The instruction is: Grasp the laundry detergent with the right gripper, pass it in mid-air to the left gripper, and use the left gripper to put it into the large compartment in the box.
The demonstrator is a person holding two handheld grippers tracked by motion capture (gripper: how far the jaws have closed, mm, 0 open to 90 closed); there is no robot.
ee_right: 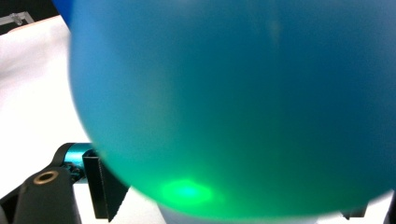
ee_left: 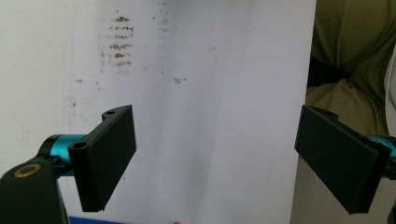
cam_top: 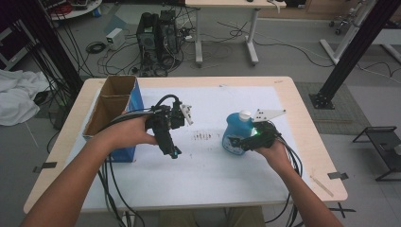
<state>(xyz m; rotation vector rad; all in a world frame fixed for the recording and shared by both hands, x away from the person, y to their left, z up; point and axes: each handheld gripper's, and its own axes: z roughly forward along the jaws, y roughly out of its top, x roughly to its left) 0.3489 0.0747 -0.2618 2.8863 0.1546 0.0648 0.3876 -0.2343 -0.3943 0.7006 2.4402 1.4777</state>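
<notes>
A blue bottle [cam_top: 235,130] with a white cap [cam_top: 245,115] stands upright on the white sheet, right of the table's middle. My right gripper [cam_top: 238,142] comes at it from the right, its jaws set against the bottle's two sides. In the right gripper view the bottle [ee_right: 233,93] is pressed close to the camera, with one black fingertip [ee_right: 105,189] at its lower left edge. My left gripper [cam_top: 173,152] hangs above the sheet left of centre, pointing down. Its jaws stand wide apart [ee_left: 215,163] with nothing between them.
An open cardboard box [cam_top: 113,101] with blue sides stands at the table's left edge, behind my left forearm. Brown smudges [cam_top: 203,136] mark the white sheet [cam_top: 213,165] between the grippers. Cables trail off the table's near edge. The person's trousers [ee_left: 350,46] lie beyond the sheet's edge.
</notes>
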